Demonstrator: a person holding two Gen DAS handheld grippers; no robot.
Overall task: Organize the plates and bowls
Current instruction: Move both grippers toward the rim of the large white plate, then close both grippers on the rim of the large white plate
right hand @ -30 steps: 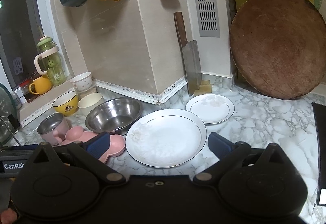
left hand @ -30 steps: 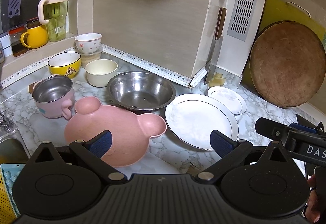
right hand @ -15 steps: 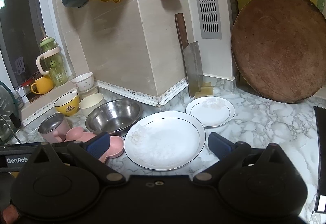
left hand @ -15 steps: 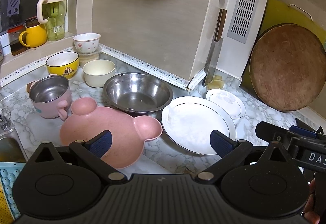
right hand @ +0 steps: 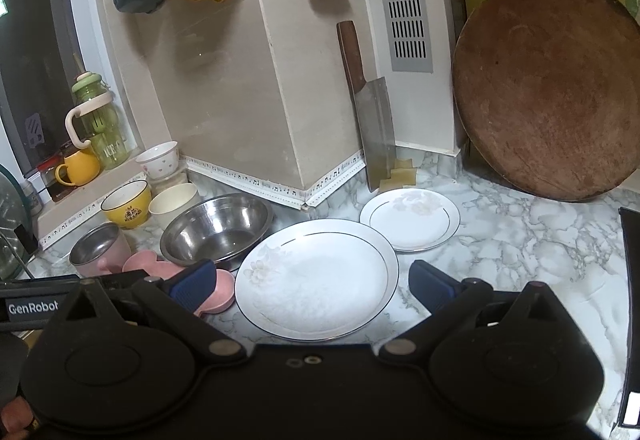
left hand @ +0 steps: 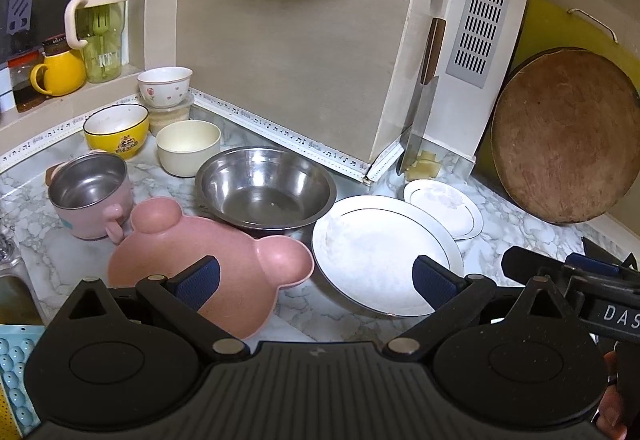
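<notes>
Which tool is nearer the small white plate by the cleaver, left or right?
Right. The right tool hangs open over the large white plate, with the small white plate just beyond its right finger. The left tool sits farther left, open, over the pink bear plate.

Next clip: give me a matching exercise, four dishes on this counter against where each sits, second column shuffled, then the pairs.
Column one:
1. large white plate
2. small white plate
3. yellow bowl
4. floral bowl

Column two:
A. stacked on a clear tub in the corner by the sill
B. just in front of the cleaver leaning on the wall
C. between the steel bowl and the small plate, nearest the right gripper
D. behind the pink steel-lined cup, beside the cream bowl

Pairs: 1-C, 2-B, 3-D, 4-A
</notes>
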